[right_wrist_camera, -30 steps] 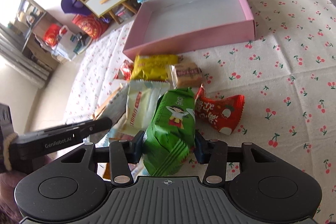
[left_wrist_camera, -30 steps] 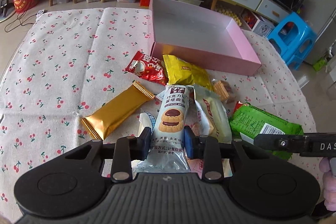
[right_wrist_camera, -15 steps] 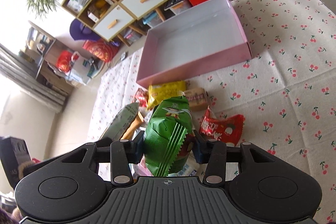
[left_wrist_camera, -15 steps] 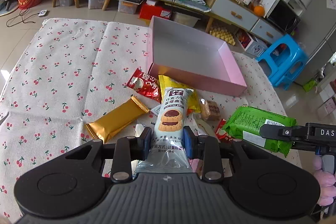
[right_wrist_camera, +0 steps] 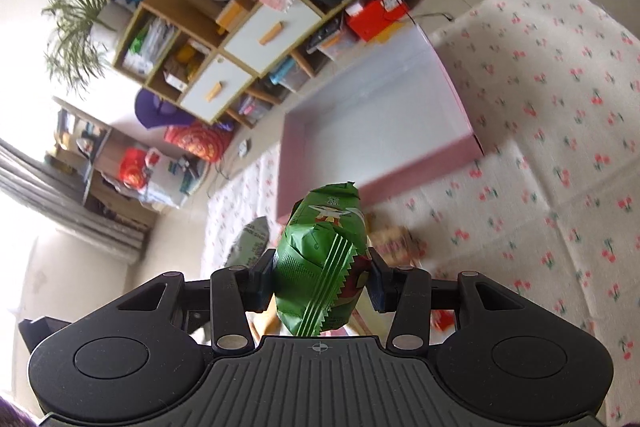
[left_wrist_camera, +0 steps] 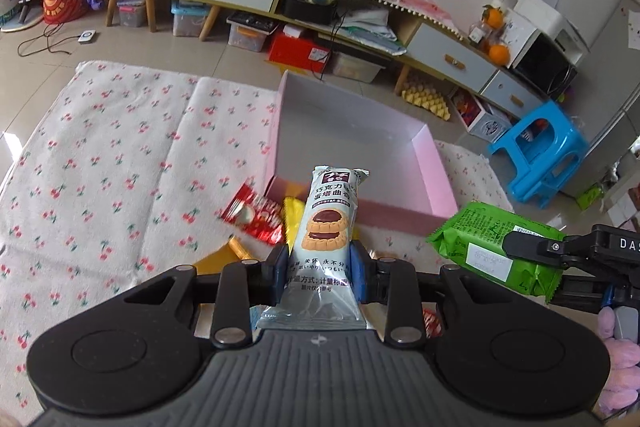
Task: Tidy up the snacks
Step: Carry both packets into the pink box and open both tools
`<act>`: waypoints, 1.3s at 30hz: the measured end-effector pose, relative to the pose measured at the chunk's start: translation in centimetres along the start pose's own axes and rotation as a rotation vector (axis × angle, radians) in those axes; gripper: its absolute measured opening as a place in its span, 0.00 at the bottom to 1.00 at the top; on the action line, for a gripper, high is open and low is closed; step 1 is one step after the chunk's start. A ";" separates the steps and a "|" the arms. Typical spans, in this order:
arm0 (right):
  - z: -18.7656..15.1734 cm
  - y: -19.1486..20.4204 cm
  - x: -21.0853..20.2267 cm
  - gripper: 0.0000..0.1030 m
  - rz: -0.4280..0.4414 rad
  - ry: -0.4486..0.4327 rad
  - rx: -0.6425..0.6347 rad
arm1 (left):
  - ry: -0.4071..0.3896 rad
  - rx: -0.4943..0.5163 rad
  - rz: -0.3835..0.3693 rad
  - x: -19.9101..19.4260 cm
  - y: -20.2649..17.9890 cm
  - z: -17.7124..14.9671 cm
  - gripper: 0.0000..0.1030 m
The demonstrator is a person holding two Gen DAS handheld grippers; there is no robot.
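Above the cherry-print cloth, the left hand-held gripper clamps a cookie packet, the right hand-held gripper a green snack bag.

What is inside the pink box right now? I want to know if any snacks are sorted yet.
The pink box shows only bare pale floor inside, no snacks. Its nearest inner strip is covered by the cookie packet in the left view and the green packet in the right.
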State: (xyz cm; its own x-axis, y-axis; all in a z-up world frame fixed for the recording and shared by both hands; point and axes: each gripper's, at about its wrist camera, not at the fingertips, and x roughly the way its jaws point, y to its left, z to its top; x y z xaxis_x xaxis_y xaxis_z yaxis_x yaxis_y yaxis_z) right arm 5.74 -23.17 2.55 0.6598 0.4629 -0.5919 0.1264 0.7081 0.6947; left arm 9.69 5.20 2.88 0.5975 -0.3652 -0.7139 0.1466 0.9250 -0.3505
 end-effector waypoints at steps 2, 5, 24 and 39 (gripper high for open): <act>1.0 0.4 0.4 0.42 -0.001 -0.020 -0.001 | -0.016 0.003 -0.003 0.8 -0.4 0.9 0.28; 2.2 0.5 1.7 0.42 -0.021 -0.051 -0.008 | -0.035 -0.008 -0.009 2.4 -0.5 2.1 0.28; 6.6 -5.1 10.3 0.42 -0.127 -0.136 0.050 | -0.112 0.018 0.055 10.5 -1.2 3.8 0.28; 6.6 -5.7 10.7 0.45 -0.180 -0.150 0.003 | -0.101 0.095 0.124 11.1 -1.8 3.5 0.30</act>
State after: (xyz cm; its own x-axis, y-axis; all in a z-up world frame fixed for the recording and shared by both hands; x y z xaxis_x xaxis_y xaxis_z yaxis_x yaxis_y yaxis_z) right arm 16.94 -25.80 -5.03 0.7291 0.2447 -0.6392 0.2542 0.7703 0.5848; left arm 18.82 -0.19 -2.34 0.6908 -0.2394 -0.6822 0.1379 0.9699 -0.2007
